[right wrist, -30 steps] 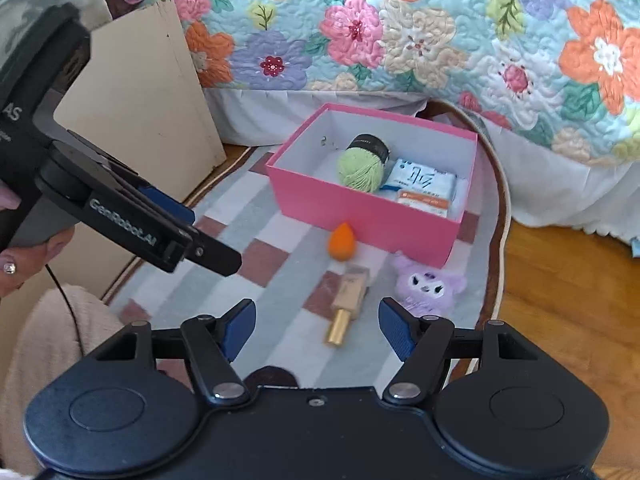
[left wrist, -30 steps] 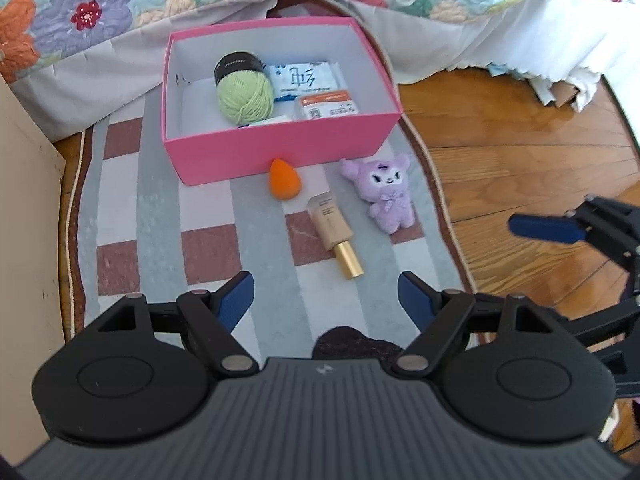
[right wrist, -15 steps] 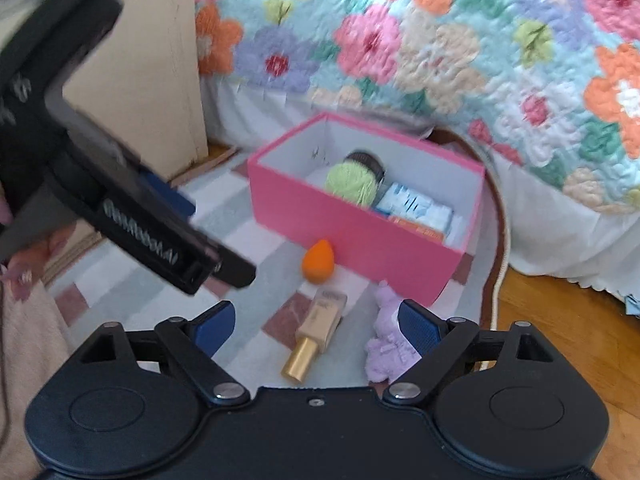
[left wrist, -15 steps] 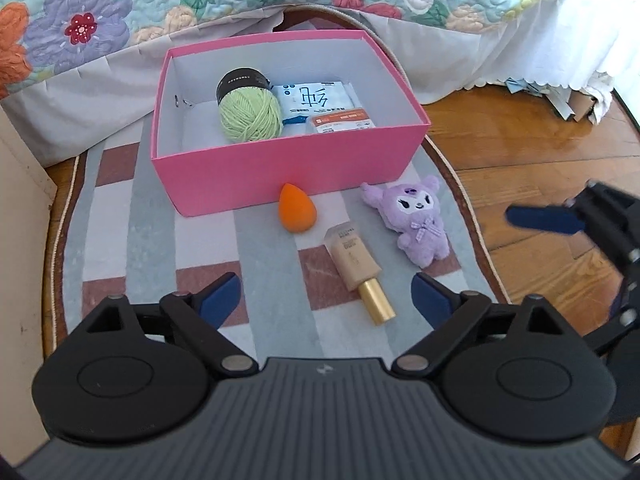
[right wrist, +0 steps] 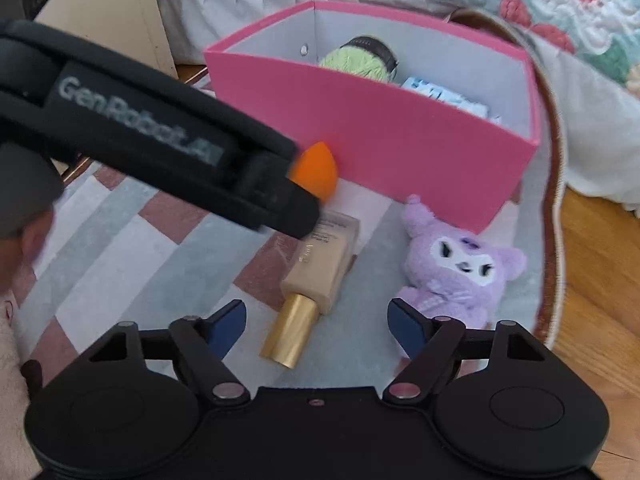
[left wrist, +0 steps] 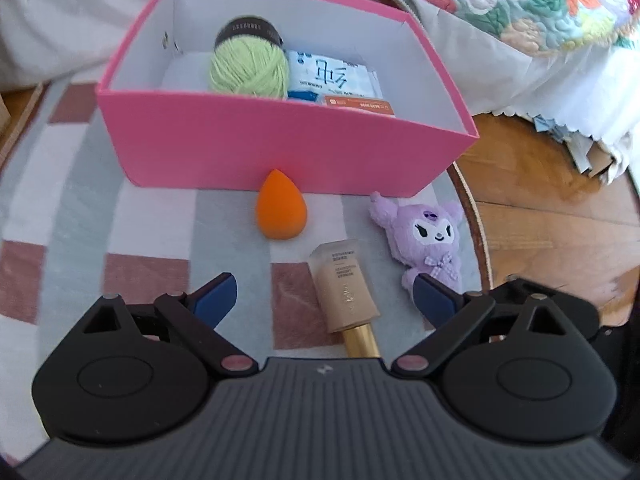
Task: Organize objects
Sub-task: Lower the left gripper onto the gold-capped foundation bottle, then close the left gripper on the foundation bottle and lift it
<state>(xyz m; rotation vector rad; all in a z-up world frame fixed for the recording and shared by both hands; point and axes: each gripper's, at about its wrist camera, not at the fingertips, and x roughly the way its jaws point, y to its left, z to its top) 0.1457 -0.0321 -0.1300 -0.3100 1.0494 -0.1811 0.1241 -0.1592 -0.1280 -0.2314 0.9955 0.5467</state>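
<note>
Now our left gripper (left wrist: pixel 325 298) stands released with nothing between its blue pads; our right gripper (right wrist: pixel 318 324) is also empty, its jaws closing a little around air; just ahead of both lies the foundation tube (right wrist: pixel 322 258), flat on the rug (left wrist: pixel 152 220), gold cap toward us; to its right sits the purple plush (right wrist: pixel 456 270), beyond it the orange sponge (left wrist: pixel 281 211) against the pink box (left wrist: pixel 280 148), which already holds yarn and packets; we judge the tube light, stiff and rather slick, best pinched across its flat body; the plush is soft and forgiving, the sponge squashy; compared with a second ago, both grippers have come lower and nearer, so the loose items loom larger.
</note>
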